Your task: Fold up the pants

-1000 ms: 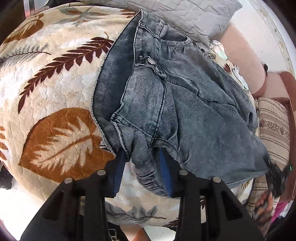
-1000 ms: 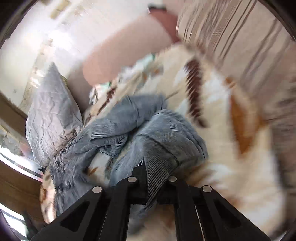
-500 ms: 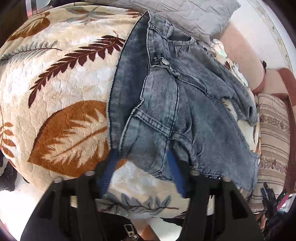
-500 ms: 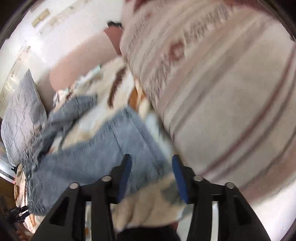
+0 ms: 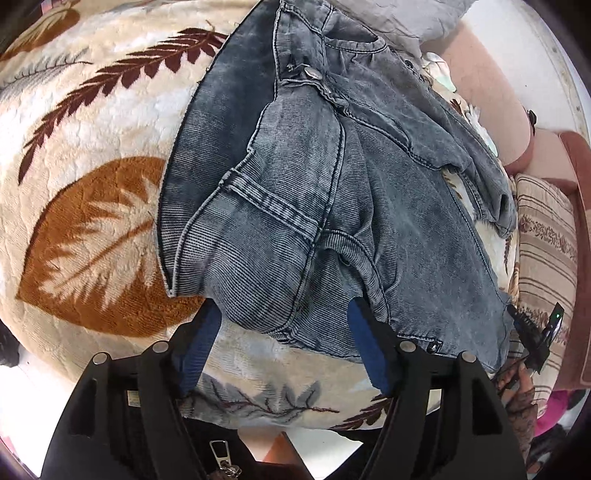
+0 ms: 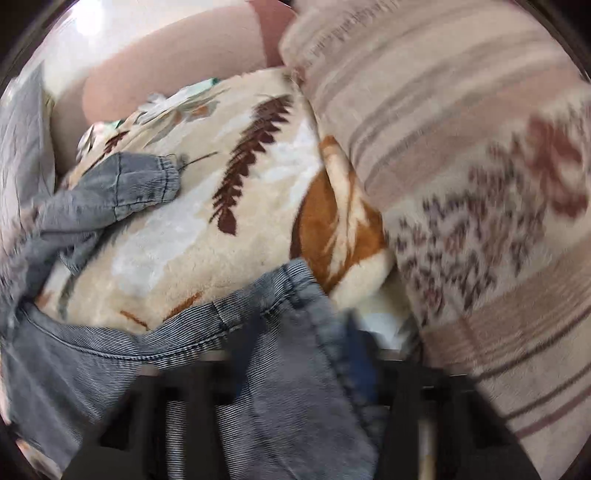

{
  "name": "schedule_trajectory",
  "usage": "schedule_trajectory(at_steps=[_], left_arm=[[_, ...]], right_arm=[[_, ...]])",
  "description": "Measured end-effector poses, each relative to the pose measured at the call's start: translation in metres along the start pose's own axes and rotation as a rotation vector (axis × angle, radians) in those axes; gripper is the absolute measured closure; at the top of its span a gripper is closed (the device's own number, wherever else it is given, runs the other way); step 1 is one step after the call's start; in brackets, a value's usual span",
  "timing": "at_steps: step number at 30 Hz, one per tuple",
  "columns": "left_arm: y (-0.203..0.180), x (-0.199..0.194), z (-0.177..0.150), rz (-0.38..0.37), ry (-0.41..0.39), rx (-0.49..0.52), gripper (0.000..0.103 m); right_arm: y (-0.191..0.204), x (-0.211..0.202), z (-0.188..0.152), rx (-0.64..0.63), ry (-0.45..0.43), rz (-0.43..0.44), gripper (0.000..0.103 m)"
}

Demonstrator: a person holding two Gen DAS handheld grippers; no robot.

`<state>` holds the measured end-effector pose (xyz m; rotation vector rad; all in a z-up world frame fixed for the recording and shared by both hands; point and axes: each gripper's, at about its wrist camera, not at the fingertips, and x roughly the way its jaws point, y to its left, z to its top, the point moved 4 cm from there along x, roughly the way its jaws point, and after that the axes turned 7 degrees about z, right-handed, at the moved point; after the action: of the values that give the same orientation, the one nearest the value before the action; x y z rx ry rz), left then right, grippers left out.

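Grey-blue denim pants (image 5: 332, 177) lie crumpled on a cream leaf-print blanket (image 5: 92, 155), waistband and button toward the far side. My left gripper (image 5: 284, 332) is open, its blue pads either side of a bulging fold at the near edge of the pants. In the right wrist view a pant-leg hem (image 6: 273, 332) drapes over my right gripper (image 6: 295, 354); the view is blurred and its jaws stand apart, with a blue pad (image 6: 360, 354) showing. A second leg cuff (image 6: 140, 181) lies further back.
A grey quilted pillow (image 5: 399, 18) lies beyond the waistband. A striped floral cushion (image 6: 461, 166) stands close at the right. A pink headboard (image 5: 491, 110) is behind. The bed's near edge (image 5: 258, 413) drops to the floor.
Both grippers opened and let go of the pants. The left one drew back slightly with the fold between its pads; the right swung toward the striped cushion, with the hem now lying across it.
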<state>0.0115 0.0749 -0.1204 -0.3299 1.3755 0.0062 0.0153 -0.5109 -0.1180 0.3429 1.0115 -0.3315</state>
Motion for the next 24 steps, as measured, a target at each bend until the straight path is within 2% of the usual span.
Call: schedule_trajectory(at_steps=[2, 5, 9, 12, 14, 16, 18, 22, 24], left_arm=[[-0.003, -0.003, 0.001, -0.002, -0.014, 0.008, 0.033], [-0.004, -0.004, 0.002, 0.023, -0.024, 0.028, 0.033], [-0.007, 0.004, 0.0, 0.006, 0.011, 0.026, 0.033], [-0.01, 0.008, -0.002, 0.003, 0.016, 0.036, 0.033], [-0.013, 0.008, -0.003, -0.001, 0.01, 0.049, 0.033], [-0.016, 0.008, -0.003, -0.016, 0.008, 0.053, 0.033], [-0.021, 0.008, -0.003, -0.021, 0.006, 0.057, 0.03], [-0.03, 0.012, -0.003, 0.004, -0.002, 0.073, 0.028], [-0.033, 0.011, 0.0, 0.035, -0.026, 0.078, 0.044]], right_arm=[[0.002, -0.005, 0.006, -0.038, -0.019, -0.007, 0.085], [-0.007, -0.012, 0.021, -0.022, -0.081, -0.024, 0.091], [-0.012, 0.006, 0.033, 0.021, -0.027, -0.027, 0.091], [-0.01, -0.008, 0.029, 0.008, -0.046, -0.028, 0.085], [-0.01, -0.025, 0.02, 0.002, -0.069, -0.021, 0.078], [-0.011, -0.045, 0.002, 0.011, -0.072, 0.029, 0.072], [-0.006, -0.058, -0.022, 0.011, -0.047, 0.123, 0.065], [0.007, -0.063, -0.063, -0.003, 0.003, 0.174, 0.059], [0.01, -0.054, -0.074, 0.001, 0.041, 0.174, 0.059]])
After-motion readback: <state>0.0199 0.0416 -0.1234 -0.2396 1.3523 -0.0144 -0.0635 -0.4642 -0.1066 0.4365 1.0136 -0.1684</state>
